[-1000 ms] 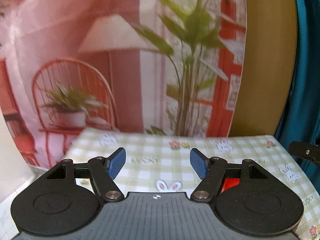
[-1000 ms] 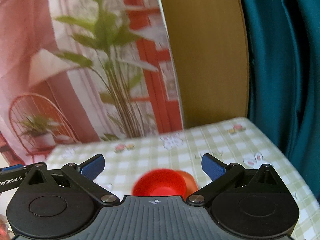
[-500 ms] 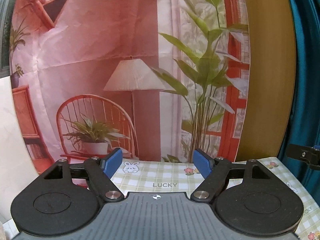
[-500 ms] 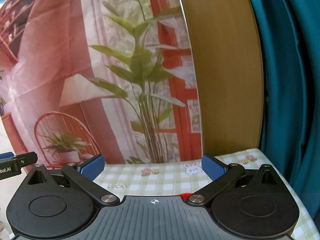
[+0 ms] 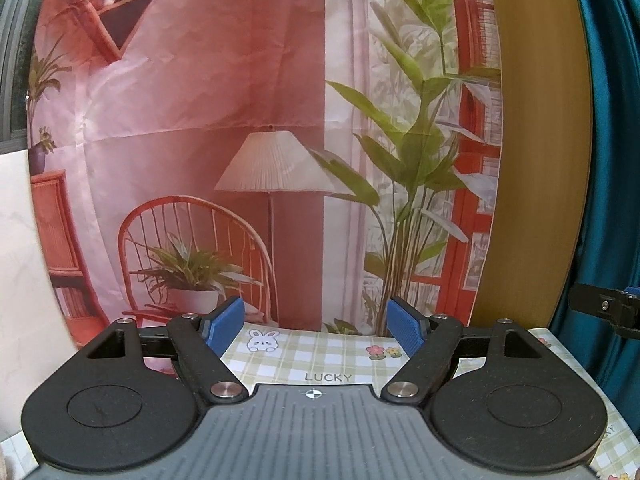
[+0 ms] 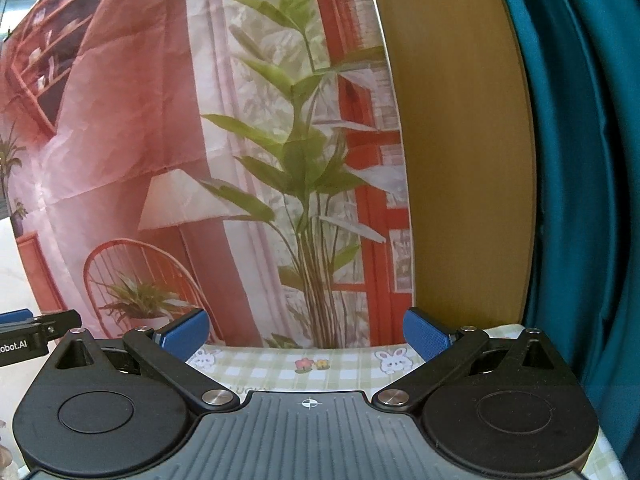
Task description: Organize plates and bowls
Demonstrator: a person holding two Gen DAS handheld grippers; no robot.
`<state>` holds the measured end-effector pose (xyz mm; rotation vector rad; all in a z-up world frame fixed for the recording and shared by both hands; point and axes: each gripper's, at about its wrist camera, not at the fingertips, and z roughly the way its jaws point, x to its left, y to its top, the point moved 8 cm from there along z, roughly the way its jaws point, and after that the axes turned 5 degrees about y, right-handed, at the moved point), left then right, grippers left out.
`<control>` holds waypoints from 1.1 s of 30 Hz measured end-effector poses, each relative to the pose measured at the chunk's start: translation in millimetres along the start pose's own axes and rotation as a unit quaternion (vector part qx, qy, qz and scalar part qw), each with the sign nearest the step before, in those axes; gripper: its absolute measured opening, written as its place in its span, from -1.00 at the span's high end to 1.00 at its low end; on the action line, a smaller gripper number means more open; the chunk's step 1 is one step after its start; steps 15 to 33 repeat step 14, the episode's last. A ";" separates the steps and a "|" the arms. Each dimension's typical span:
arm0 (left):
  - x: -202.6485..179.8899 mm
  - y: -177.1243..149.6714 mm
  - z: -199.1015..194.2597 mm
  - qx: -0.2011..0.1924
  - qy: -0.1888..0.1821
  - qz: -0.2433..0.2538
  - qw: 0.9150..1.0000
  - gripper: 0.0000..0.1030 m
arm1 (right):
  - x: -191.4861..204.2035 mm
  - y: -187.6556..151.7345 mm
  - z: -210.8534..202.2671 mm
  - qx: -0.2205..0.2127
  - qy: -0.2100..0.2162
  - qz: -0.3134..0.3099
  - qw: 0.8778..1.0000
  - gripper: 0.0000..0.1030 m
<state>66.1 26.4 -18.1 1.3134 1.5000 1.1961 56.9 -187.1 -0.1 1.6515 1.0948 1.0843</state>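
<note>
No plate or bowl shows in either view now. My left gripper [image 5: 316, 326] is open and empty, its blue pads wide apart above the far strip of the checked tablecloth [image 5: 320, 354]. My right gripper [image 6: 306, 334] is open and empty too, over the same cloth [image 6: 304, 368]. Both point level at the back wall. The right gripper's edge shows at the right of the left wrist view [image 5: 608, 312]; the left gripper's edge shows at the left of the right wrist view [image 6: 36, 332].
A printed backdrop [image 5: 260, 120] with a lamp, chair and plant hangs behind the table. A wooden panel [image 6: 460, 140] and a teal curtain [image 6: 580, 160] stand to the right. A white wall [image 5: 20, 260] is at the left.
Both grippers tilted up from the table toward the backdrop. The red bowls seen under the right gripper a second ago dropped out of view. Both jaws stayed open.
</note>
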 end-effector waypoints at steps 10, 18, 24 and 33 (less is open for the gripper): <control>1.3 -0.2 -0.5 0.002 0.004 0.000 1.000 -0.56 | 1.7 0.4 -1.5 -0.002 -0.001 -0.003 1.000 -0.99; 0.9 -1.2 -0.7 0.001 0.004 0.003 1.000 -0.56 | 2.3 0.4 -2.1 -0.002 0.000 -0.003 1.000 -0.99; 0.9 -1.2 -0.7 0.001 0.004 0.003 1.000 -0.56 | 2.3 0.4 -2.1 -0.002 0.000 -0.003 1.000 -0.99; 0.9 -1.2 -0.7 0.001 0.004 0.003 1.000 -0.56 | 2.3 0.4 -2.1 -0.002 0.000 -0.003 1.000 -0.99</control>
